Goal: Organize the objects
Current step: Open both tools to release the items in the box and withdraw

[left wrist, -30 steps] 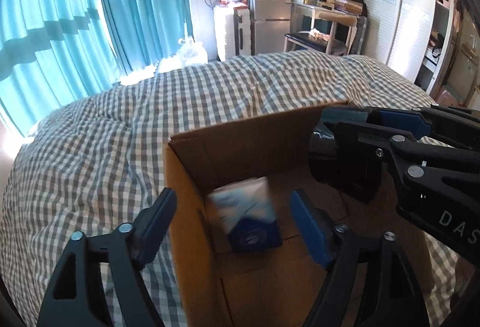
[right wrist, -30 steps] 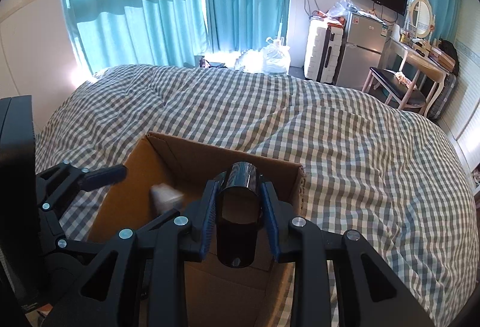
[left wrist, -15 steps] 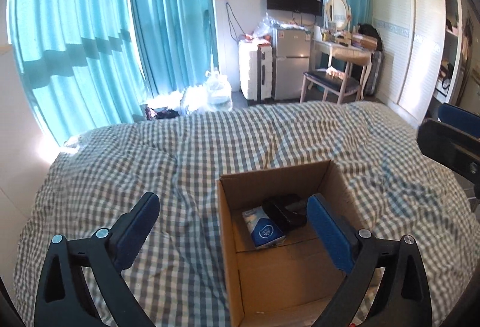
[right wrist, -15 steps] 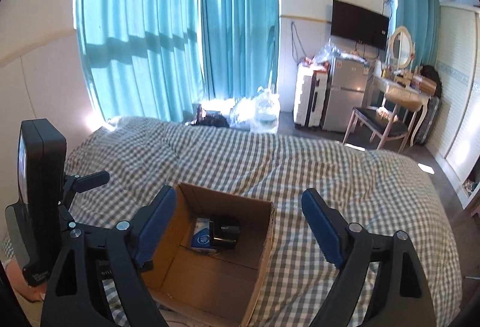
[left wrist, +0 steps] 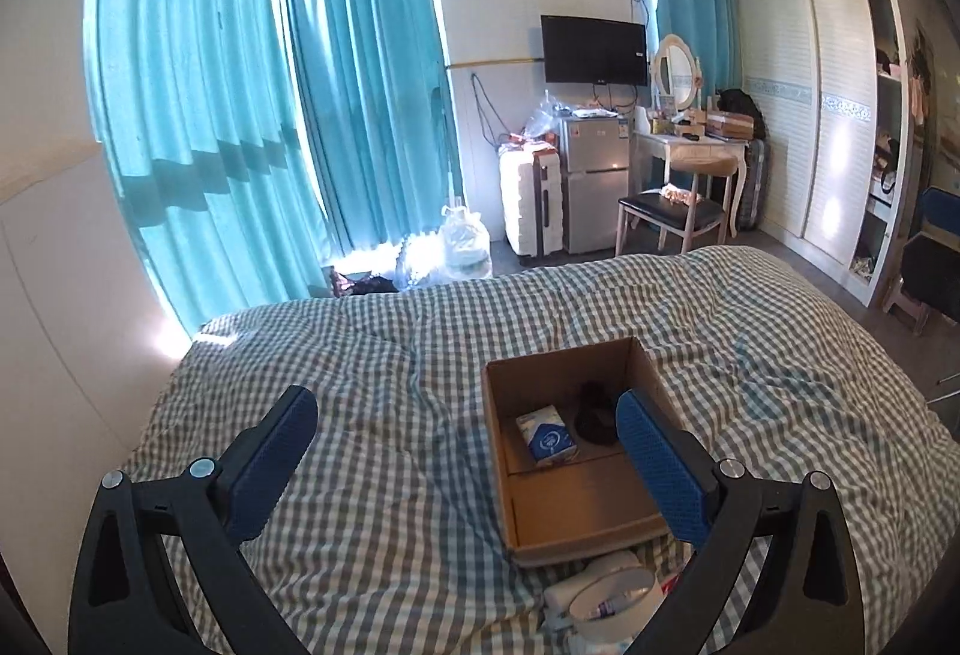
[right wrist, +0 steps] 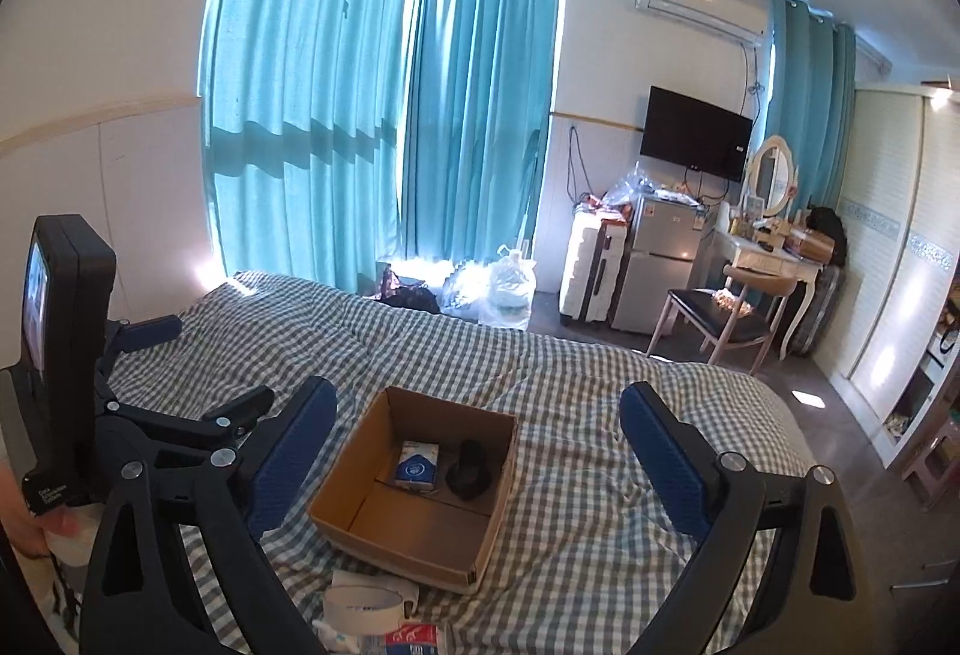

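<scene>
An open cardboard box (left wrist: 576, 505) sits on the checked bedcover. In its far end lie a blue and white tissue pack (left wrist: 547, 436) and, beside it on the right, a black cylinder (left wrist: 594, 415). My left gripper (left wrist: 465, 403) hangs open well above and in front of the box with nothing in it. The right wrist view shows the same box (right wrist: 420, 511), pack (right wrist: 418, 466) and cylinder (right wrist: 470, 469). My right gripper (right wrist: 478, 394) is high above them, its jaws still opening and empty. The left gripper (right wrist: 198, 367) shows at that view's left.
A white tape roll (left wrist: 609, 592) and small packets lie on the bedcover (left wrist: 372, 475) just in front of the box. The tape roll (right wrist: 366, 604) also shows in the right wrist view. Beyond the bed stand a chair (right wrist: 714, 319), a small fridge and a dressing table.
Both grippers let go and opened wide: the blue pack and the black cylinder now lie in the box. Both hands rose and drew back, so the box looks much smaller.
</scene>
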`<state>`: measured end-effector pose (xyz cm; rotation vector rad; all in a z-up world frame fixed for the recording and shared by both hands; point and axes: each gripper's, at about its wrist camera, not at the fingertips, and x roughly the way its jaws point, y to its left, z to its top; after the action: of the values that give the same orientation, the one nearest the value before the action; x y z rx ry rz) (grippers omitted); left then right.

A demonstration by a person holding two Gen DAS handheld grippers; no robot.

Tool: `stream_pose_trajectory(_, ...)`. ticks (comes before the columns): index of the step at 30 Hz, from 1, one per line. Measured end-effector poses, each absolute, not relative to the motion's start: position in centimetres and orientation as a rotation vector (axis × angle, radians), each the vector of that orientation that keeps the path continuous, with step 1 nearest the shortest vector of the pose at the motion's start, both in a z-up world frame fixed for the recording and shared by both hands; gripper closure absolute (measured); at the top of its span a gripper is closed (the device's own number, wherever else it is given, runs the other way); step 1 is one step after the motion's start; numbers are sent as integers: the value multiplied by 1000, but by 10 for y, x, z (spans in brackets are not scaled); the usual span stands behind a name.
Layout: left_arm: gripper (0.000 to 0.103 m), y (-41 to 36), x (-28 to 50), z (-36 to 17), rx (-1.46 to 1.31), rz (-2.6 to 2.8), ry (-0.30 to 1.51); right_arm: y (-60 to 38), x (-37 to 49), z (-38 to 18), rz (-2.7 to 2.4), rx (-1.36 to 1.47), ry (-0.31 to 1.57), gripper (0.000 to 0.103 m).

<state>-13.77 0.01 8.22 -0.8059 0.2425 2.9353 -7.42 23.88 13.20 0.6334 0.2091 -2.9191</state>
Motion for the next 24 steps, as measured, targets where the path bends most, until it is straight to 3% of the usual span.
stream_pose_trajectory(9, 0, -12, -76, 55, -821, 2984, 205, 230, -9, 95, -2887, 671, 306, 7)
stream_pose_trajectory(15, 0, -14, -61, -8, -939, 2975, 115, 243, -1, 37, -2883, 780, 269, 7)
stream_pose_trajectory(24, 0, 15, -63, -113, -1148, 2827, 164, 247, -31, -84, -2806, 1063, 227, 7)
